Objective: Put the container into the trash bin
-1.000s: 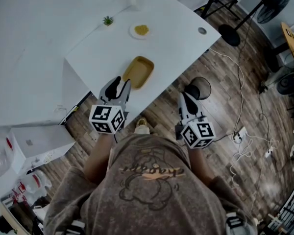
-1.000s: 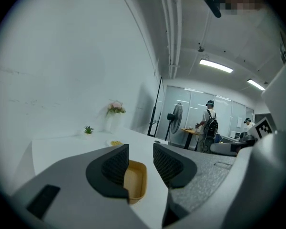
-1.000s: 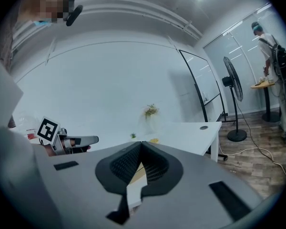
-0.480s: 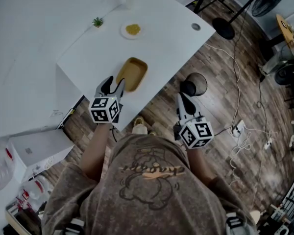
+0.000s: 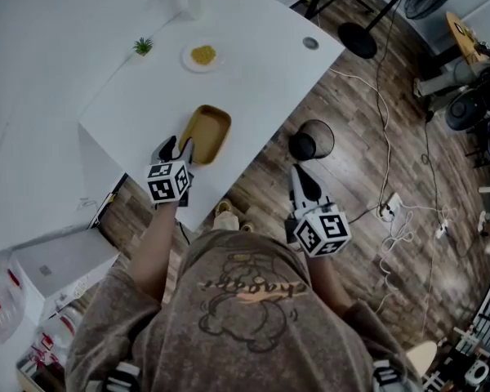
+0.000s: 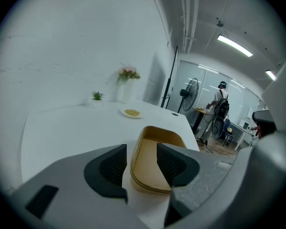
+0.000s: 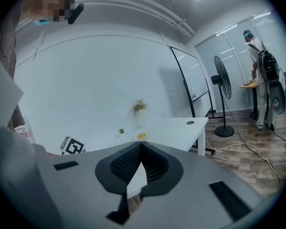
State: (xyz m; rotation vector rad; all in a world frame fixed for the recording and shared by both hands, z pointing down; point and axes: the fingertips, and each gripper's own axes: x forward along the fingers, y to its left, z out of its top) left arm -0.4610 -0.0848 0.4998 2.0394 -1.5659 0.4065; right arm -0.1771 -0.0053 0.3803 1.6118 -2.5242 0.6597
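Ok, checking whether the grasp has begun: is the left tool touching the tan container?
Cannot tell. In the left gripper view the left tool stands open at the container's near end: white table shows beside one pad, but the other overlaps the rim.

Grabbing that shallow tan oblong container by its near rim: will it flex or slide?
Probably light: the shallow tan oblong container looks empty and thin-walled. Its rim may flex when pinched. On the smooth white table, a nudge could make it skid.
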